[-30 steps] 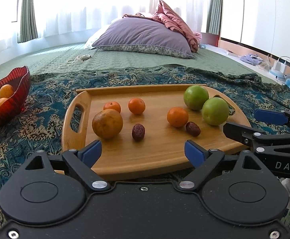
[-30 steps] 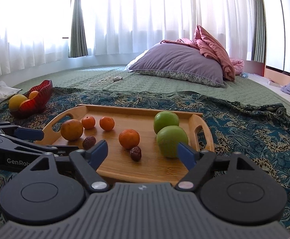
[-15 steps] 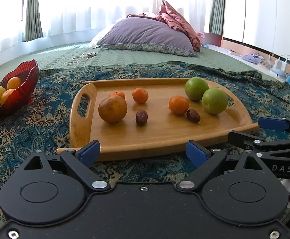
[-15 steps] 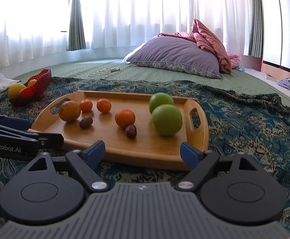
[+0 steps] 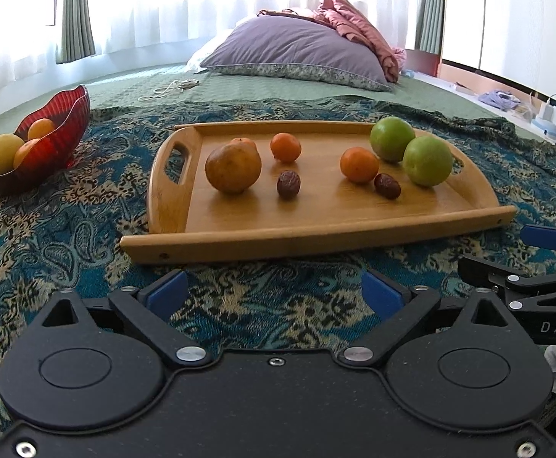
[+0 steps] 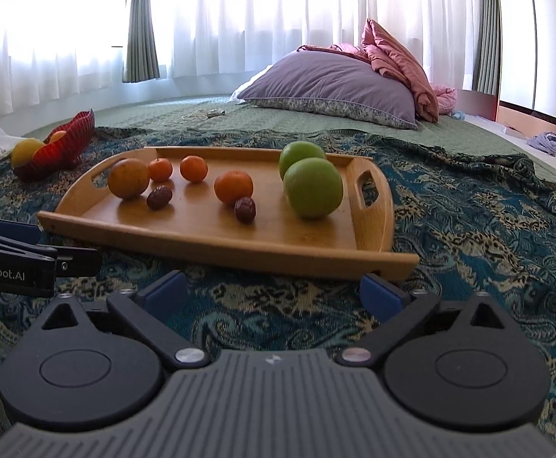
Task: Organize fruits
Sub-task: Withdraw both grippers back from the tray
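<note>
A wooden tray lies on the patterned blanket. On it are a large brownish-orange fruit, three small oranges, two brown dates and two green apples. A red glass bowl with yellow and orange fruit stands to the tray's left. My left gripper and right gripper are both open and empty, held short of the tray's near edge.
The right gripper's fingers show at the right of the left wrist view, the left gripper's at the left of the right wrist view. A purple pillow and pink blanket lie behind. A cable lies on the green bedspread.
Both grippers have drawn back from the tray; its near edge, earlier between the fingers, now lies ahead of them. The fruit has not moved.
</note>
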Available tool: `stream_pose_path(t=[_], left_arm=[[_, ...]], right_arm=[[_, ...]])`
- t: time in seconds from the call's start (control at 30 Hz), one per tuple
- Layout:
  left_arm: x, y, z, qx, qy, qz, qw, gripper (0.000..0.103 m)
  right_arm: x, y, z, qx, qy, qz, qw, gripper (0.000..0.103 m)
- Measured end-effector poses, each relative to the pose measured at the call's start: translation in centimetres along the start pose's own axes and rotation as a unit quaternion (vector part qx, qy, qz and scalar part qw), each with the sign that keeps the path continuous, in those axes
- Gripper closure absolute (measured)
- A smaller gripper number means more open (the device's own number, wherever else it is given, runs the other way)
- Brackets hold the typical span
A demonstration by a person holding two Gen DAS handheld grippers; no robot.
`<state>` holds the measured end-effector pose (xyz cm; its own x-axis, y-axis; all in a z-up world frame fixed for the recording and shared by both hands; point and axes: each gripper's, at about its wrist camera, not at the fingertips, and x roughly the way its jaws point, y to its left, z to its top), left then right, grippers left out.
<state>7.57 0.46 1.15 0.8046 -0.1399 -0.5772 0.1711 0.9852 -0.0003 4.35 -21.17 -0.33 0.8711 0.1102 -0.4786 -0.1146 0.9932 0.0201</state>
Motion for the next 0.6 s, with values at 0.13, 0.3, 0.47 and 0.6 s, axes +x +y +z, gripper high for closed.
stream_pose_path(t=[0.13, 0.3, 0.47, 0.6], left_arm=[[0.2, 0.0, -0.4, -0.003, 0.005, 0.004, 1.0000, 0.003], [0.7, 0.3, -0.8, -0.017, 0.013, 0.012, 0.9997, 0.003], [1.4, 0.5, -1.1, -0.023, 0.022, 0.024, 0.9992, 0.003], [1.6, 0.4, -1.2, -0.020, 0.021, 0.030, 0.9991, 0.001]], right_arm=[[0.2, 0.1, -0.5, -0.002, 0.005, -0.003, 1.000, 0.000], [0.6, 0.1, -0.8, 0.001, 0.013, -0.010, 1.000, 0.000], [1.0, 0.1, -1.0, 0.003, 0.022, -0.013, 1.000, 0.000], [1.3, 0.1, -1.3, 0.003, 0.027, -0.014, 1.000, 0.000]])
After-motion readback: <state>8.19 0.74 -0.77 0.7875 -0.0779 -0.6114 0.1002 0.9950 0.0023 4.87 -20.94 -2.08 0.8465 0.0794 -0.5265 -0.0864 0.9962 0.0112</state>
